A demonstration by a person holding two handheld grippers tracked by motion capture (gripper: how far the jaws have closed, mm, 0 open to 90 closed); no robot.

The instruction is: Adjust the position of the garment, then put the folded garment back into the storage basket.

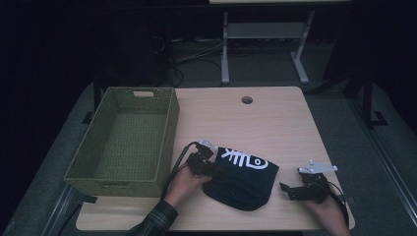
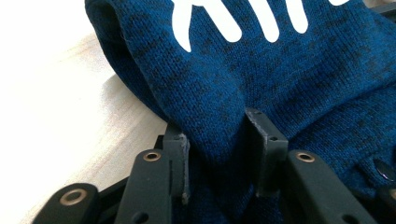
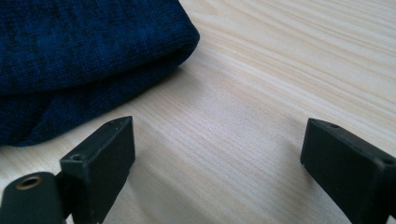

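A folded dark blue knit garment [image 1: 243, 179] with a white fishbone print lies on the wooden table [image 1: 265, 123] near its front edge. My left gripper [image 1: 214, 169] is at the garment's left edge. In the left gripper view its jaws [image 2: 218, 135] pinch a raised fold of the blue knit [image 2: 261, 70], with fabric filling the gap from pad to pad. My right gripper [image 1: 286, 191] rests just right of the garment, pointing toward it. In the right gripper view the gripper [image 3: 215, 149] stands wide open over bare wood, the garment's rounded edge [image 3: 70, 46] a little ahead to the left.
A green woven basket [image 1: 167, 132] sits empty on the left half of the table, close to my left hand. A round cable hole [image 1: 247, 100] is near the table's far edge. Another table's white legs [image 1: 225, 49] stand on the floor behind.
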